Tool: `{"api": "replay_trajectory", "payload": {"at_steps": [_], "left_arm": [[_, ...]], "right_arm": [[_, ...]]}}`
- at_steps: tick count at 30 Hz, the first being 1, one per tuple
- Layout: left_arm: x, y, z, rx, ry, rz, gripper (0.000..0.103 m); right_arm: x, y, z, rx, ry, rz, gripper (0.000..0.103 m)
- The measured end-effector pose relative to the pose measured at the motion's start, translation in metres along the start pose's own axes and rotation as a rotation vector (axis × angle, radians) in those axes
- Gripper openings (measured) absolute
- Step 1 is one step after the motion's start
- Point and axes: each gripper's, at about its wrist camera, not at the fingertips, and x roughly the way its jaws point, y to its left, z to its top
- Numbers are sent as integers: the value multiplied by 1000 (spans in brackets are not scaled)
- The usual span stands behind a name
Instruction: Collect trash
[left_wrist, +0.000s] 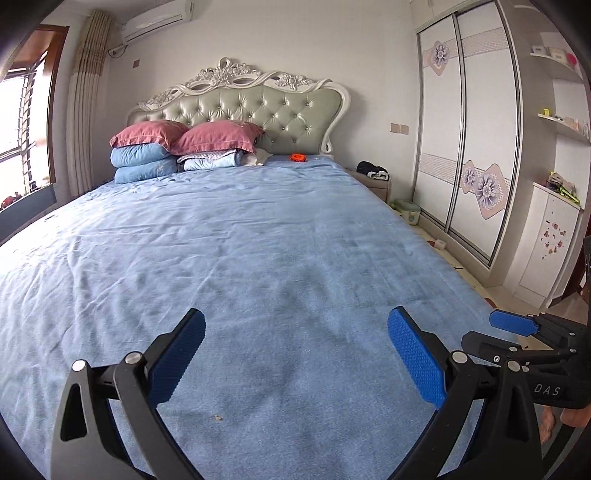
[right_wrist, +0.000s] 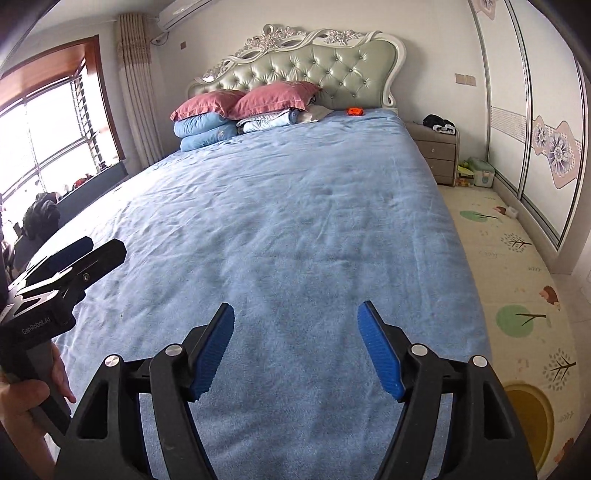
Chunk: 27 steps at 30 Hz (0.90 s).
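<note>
A wide bed with a blue sheet (left_wrist: 258, 240) fills both views. A small brown scrap (left_wrist: 218, 418) lies on the sheet just ahead of my left gripper (left_wrist: 297, 317), which hovers over the foot of the bed, open wide and empty. A small orange object (left_wrist: 297, 157) (right_wrist: 354, 111) rests on the sheet by the headboard. My right gripper (right_wrist: 296, 308) is open too, with only sheet (right_wrist: 295, 221) between its fingers. Each gripper shows at the edge of the other's view, the right one (left_wrist: 496, 325) and the left one (right_wrist: 79, 245) both side-on.
Pink pillows (left_wrist: 184, 134) top folded blue quilts (left_wrist: 142, 162) at the head. Right of the bed are a nightstand (right_wrist: 437, 147) with dark clothes, a green box (right_wrist: 482, 171), a patterned floor mat (right_wrist: 517, 295) with a small white item (right_wrist: 511, 211), and a sliding wardrobe (left_wrist: 469, 147). A window (right_wrist: 48, 140) is left.
</note>
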Motion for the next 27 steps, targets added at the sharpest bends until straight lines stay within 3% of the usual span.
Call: {"api": "replay_trajectory", "payload": {"at_steps": [13,20,27], "left_arm": [[2,33,-5,-136,-60,3,99],[6,24,-10,-84,-54,64,99],[4,13,-11,-36,-65,75,99]], "right_arm": [[3,15,2,-53,-67,-37,71],[-5,27,-2,-115,-125,-46,76],[-8,21,-2,-92,-147,-36,78]]}}
